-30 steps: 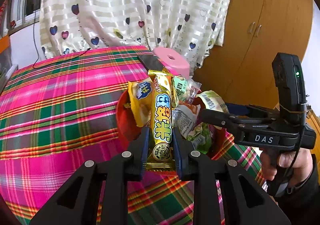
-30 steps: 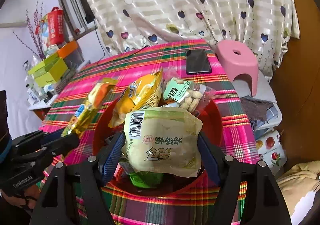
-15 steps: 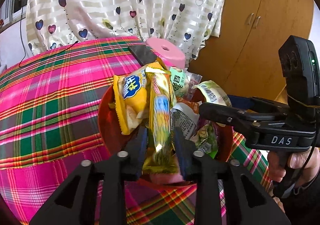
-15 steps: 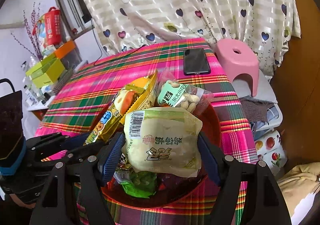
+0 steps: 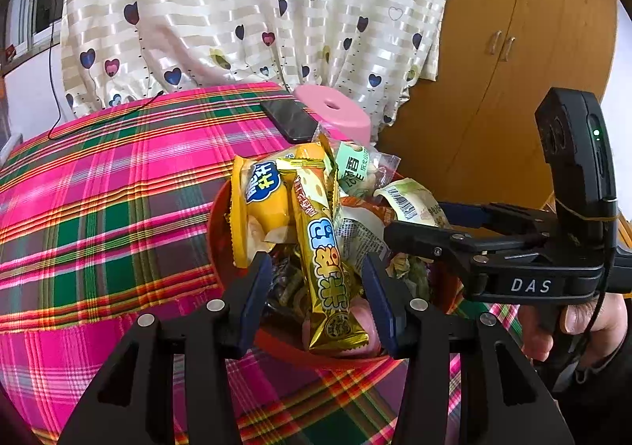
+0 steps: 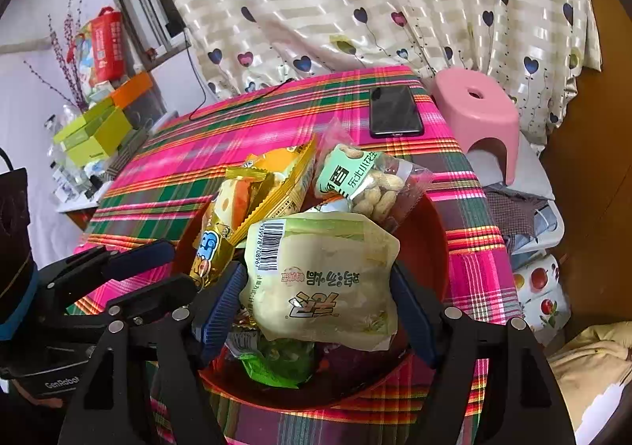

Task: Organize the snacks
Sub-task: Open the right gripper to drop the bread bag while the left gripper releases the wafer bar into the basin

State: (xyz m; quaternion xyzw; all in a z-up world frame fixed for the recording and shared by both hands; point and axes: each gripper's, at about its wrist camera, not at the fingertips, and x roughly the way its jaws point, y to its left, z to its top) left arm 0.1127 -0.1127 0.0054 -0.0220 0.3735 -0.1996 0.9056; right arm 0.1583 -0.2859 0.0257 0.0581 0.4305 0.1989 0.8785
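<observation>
A red bowl point(image 5: 216, 247) point(image 6: 432, 231) full of snack packets sits on the plaid tablecloth. My left gripper point(image 5: 318, 300) is open over the bowl's near rim; the long gold snack bar point(image 5: 326, 267) lies between its jaws, resting on the pile, and shows in the right wrist view point(image 6: 215, 231). My right gripper point(image 6: 316, 306) is shut on a pale green packet point(image 6: 324, 279) with a barcode, held above the bowl; the packet also shows in the left wrist view point(image 5: 412, 202). A yellow packet point(image 5: 260, 204) and a peanut bag point(image 6: 367, 180) stand in the bowl.
A black phone point(image 6: 395, 111) lies on the tablecloth point(image 5: 98, 208) behind the bowl. A pink stool point(image 6: 478, 109) stands past the table's far edge. Boxes point(image 6: 94, 129) and clutter are at the left. A wooden cabinet point(image 5: 513, 49) is at the right.
My left gripper has opened and let go of the gold snack bar, which now rests in the bowl. The right gripper still holds the pale green packet over the bowl.
</observation>
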